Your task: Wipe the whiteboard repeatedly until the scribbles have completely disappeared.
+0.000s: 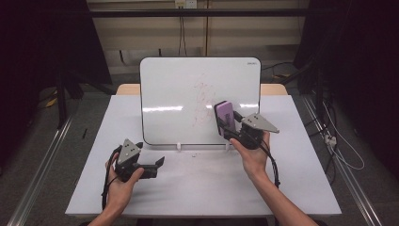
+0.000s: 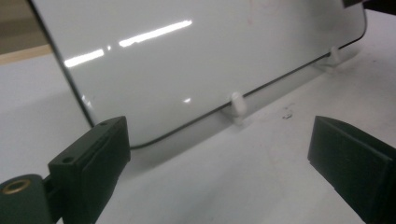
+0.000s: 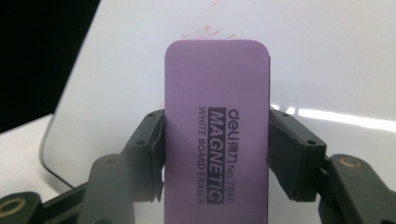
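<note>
White worktop (image 1: 197,188) runs up to a dim backdrop of dark curtains and cabling, and on it a whiteboard (image 1: 179,89) stands propped on two small white clips (image 2: 237,105), leaning back away from the person. The purple eraser (image 1: 225,117) sits right in front of the board's right half, at the lower right edge of the faint red scribble (image 1: 204,101) (already smeared and pale, by the look of it). The eraser's long axis runs roughly upright along the board's slope, so the remaining marks lie up and to the left of it; that is the direction a next wipe would seem to need. Whether its felt face actually touches the board I cannot tell from these views.

The right gripper (image 1: 230,125) has its fingers (image 3: 149,149) clenched on the eraser's two long edges, the printed label facing the camera. That hand reaches forward, wrist raised, gripper tilted up toward the board.

The left gripper (image 1: 157,165) rests low near the board's lower left corner, fingers (image 2: 93,158) spread wide apart and holding nothing, pointing rightward along the board's foot.
</note>
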